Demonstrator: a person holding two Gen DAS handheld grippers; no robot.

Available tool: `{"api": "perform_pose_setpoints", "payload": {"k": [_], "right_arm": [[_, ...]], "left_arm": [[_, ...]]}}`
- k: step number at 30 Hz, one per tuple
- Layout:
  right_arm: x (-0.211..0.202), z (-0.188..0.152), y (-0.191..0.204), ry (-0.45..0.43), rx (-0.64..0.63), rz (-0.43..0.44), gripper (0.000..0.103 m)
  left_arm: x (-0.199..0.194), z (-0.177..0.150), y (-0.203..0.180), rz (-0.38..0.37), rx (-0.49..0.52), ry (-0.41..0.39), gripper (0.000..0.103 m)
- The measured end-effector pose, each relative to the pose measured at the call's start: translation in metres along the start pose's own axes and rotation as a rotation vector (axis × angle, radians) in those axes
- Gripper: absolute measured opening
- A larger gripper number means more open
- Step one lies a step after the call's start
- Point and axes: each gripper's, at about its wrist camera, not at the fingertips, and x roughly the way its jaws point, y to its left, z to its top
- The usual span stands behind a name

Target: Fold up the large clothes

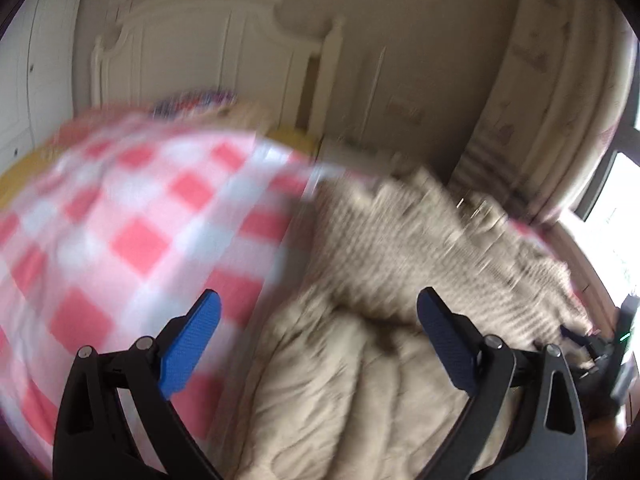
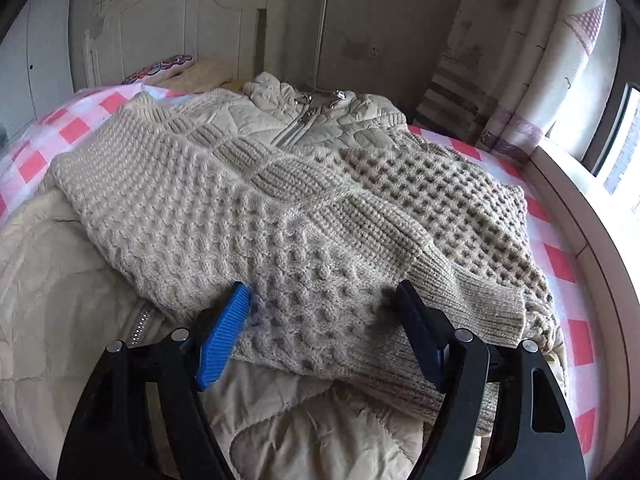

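Observation:
A beige jacket with quilted body and chunky knit sleeves lies on a bed with a pink-and-white checked sheet. Both sleeves are crossed over the front; one ribbed cuff lies at the right. My right gripper stands open just above the knit sleeve, nothing between its blue pads. In the blurred left wrist view, my left gripper is open over the jacket's quilted part, with the knit part beyond it. The other gripper's black body shows at the far right.
A white headboard and pillows stand at the bed's far end. A patterned curtain and a window with a white sill run along the right side. The checked sheet fills the left of the left wrist view.

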Motion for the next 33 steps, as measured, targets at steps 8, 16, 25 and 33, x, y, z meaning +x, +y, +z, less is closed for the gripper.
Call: {"api": "perform_pose_setpoints", "payload": {"k": [8, 16, 25, 33], "right_arm": [[-0.003, -0.004, -0.009, -0.002, 0.025, 0.027, 0.077], [-0.002, -0.005, -0.013, -0.004, 0.046, 0.072, 0.082], [-0.031, 0.002, -0.027, -0.032, 0.065, 0.212, 0.085], [-0.006, 0.048, -0.108, -0.022, 0.174, 0.127, 0.085]], "left_arm": [[0.062, 0.006, -0.084, -0.074, 0.197, 0.147, 0.101], [0.1, -0.061, -0.09, -0.051, 0.348, 0.285, 0.101], [0.07, -0.006, -0.093, -0.167, 0.349, 0.252, 0.101], [0.134, 0.048, -0.076, -0.044, 0.247, 0.267, 0.101]]}}
